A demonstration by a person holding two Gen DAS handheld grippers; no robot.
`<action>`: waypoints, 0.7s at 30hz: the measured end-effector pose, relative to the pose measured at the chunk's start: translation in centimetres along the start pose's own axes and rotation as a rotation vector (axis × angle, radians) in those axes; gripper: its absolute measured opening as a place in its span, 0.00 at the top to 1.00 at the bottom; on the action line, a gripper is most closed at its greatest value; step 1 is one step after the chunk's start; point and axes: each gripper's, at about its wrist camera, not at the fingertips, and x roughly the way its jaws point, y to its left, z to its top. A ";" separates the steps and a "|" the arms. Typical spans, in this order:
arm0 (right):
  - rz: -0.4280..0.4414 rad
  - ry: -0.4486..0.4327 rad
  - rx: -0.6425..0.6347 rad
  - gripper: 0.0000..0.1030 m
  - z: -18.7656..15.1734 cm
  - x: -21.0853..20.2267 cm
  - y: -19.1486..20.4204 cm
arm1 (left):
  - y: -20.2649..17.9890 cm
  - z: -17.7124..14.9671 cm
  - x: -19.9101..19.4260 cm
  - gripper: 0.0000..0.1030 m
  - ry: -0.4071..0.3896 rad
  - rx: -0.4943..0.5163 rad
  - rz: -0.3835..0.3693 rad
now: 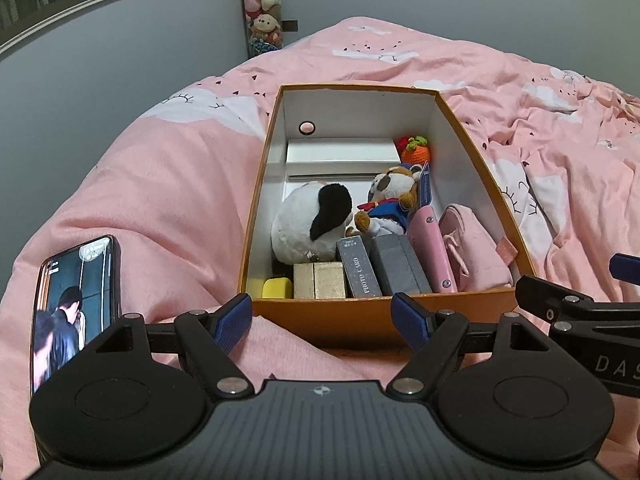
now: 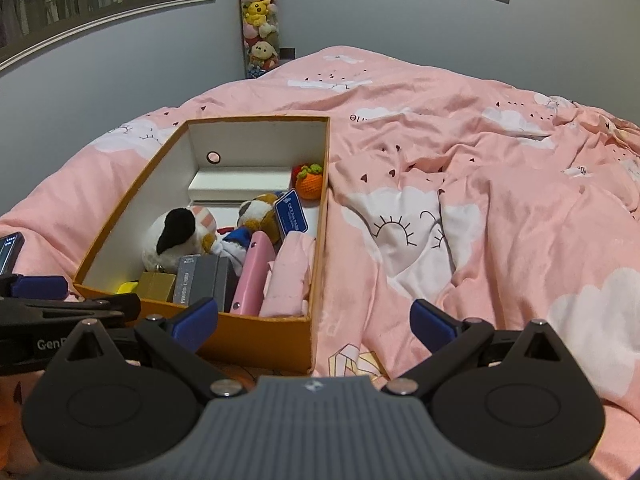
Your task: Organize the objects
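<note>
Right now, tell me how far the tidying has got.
Mostly done, it seems: the orange box on the bed already holds the plush toys, small boxes, pink case and pouch. Nothing is in hand; the left tool and right tool are open and empty. Left out: only the phone on the pink duvet.

orange shoebox (image 1: 276, 312) open on the bed, plushies mid-box, small boxes and pink pouch (image 1: 472, 248) packed toward 6 o'clock
</note>
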 end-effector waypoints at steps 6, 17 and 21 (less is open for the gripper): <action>-0.004 0.010 0.001 0.01 0.0 0.1 0.0 | -0.2 0.0 0.0 0.10 0.004 0.013 -0.001; -0.002 0.021 0.003 0.01 -0.1 0.3 0.0 | -0.3 -0.1 -0.1 0.10 0.005 0.016 0.000; 0.003 0.022 -0.002 0.01 -0.1 0.3 0.0 | -0.2 -0.1 -0.1 0.10 0.007 0.011 0.000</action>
